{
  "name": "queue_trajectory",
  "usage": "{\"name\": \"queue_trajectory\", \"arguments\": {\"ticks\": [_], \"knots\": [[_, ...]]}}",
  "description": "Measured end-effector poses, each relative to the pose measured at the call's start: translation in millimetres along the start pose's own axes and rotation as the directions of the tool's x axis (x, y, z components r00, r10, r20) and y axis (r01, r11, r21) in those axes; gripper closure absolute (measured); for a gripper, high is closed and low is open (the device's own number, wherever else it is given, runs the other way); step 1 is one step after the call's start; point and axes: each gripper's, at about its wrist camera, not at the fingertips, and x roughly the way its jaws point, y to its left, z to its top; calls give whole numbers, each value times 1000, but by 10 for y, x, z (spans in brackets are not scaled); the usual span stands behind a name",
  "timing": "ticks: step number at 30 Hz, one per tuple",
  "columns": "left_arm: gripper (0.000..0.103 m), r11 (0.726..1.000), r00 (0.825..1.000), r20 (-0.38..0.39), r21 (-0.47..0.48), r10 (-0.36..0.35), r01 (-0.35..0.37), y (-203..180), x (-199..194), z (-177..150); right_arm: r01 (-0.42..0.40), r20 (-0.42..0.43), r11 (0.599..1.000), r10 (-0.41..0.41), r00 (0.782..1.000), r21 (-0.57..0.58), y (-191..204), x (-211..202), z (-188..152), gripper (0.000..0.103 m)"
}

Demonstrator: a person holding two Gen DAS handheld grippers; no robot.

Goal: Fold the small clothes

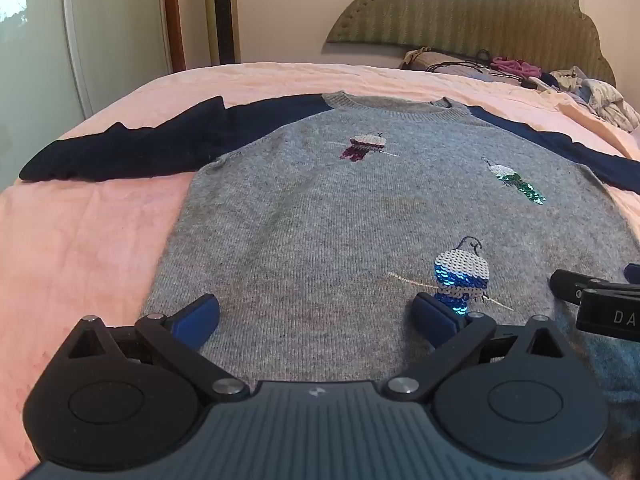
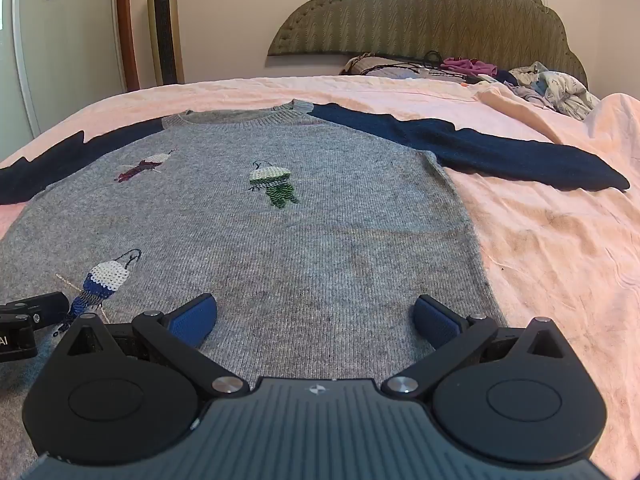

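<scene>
A small grey knit sweater (image 1: 320,216) (image 2: 304,232) with navy sleeves and sequin birds lies flat, front up, on the pink bedspread (image 1: 80,248). Its left sleeve (image 1: 132,148) and right sleeve (image 2: 500,148) stretch out sideways. My left gripper (image 1: 316,316) hovers over the hem's left half, open, blue pads wide apart with nothing between them. My right gripper (image 2: 314,318) hovers over the hem's right half, also open and empty. Each gripper's black arm shows at the edge of the other view.
A heap of loose clothes (image 2: 552,88) and cords lies by the green padded headboard (image 2: 432,12) at the far right. A gold tower fan (image 2: 164,24) stands against the far wall. The bed's left edge (image 1: 52,136) runs beside a white cabinet.
</scene>
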Motion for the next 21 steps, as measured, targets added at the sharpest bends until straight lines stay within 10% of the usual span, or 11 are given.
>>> {"name": "queue_trajectory", "arguments": {"ticks": [21], "knots": [[0, 1000, 1000, -1, -4, -1, 1, 6, 1, 4, 3, -1, 1000, -3, 1000, -4, 6, -2, -4, 0]]}}
